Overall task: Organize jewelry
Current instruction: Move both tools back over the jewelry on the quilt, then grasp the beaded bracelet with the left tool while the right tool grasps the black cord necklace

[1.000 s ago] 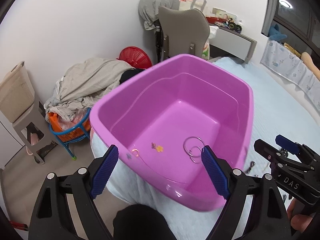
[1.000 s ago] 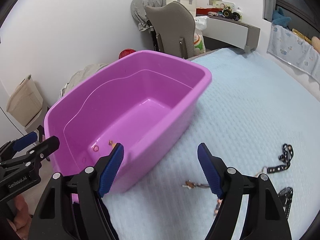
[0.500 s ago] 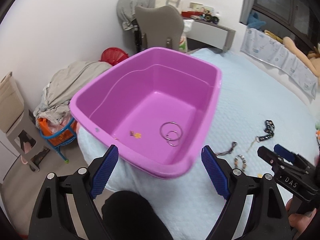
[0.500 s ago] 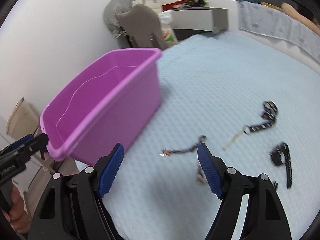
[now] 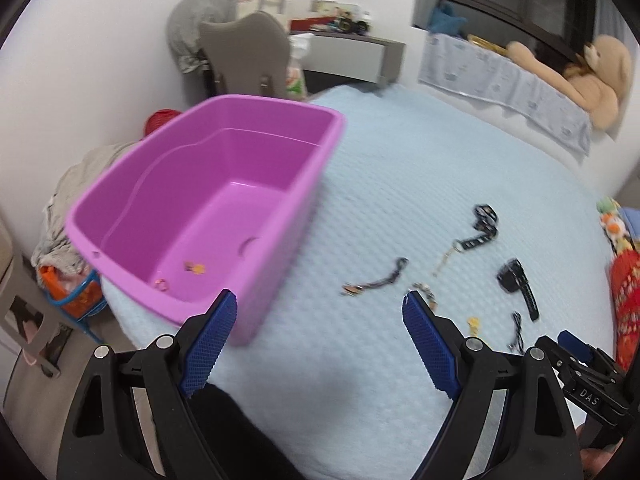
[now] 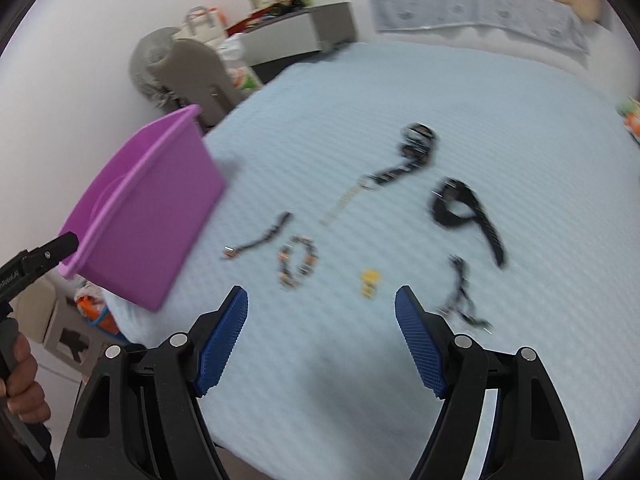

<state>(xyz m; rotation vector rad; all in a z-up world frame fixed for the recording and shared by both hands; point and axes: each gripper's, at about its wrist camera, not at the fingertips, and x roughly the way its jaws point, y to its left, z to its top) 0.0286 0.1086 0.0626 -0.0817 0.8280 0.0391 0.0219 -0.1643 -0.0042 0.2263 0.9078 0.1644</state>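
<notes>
A purple plastic tub [image 5: 240, 120] stands on the light blue bed [image 5: 400, 168] at its left corner; it also shows in the right wrist view [image 6: 152, 208]. Small jewelry pieces [image 5: 194, 268] lie on its floor. Several jewelry pieces lie loose on the bed: a dark bracelet [image 6: 264, 238], a beaded bracelet [image 6: 298, 262], a yellow charm [image 6: 370, 280], a black watch [image 6: 464, 210], a black chain [image 6: 414, 148] and a thin dark chain [image 6: 460, 292]. My left gripper [image 5: 320, 316] is open and empty, near the tub's front corner. My right gripper [image 6: 322, 312] is open and empty, just short of the loose pieces.
A grey chair [image 5: 248, 56] and a desk [image 5: 352, 54] stand beyond the bed. A laundry pile [image 5: 60, 216] and an orange basket [image 5: 68, 292] sit on the floor left of the bed. A plush bear [image 5: 600, 76] lies at the far right. Colourful items [image 5: 624, 264] lie at the bed's right edge.
Both grippers have swung right, away from the tub and toward the loose jewelry on the bed. Both stayed open and empty.
</notes>
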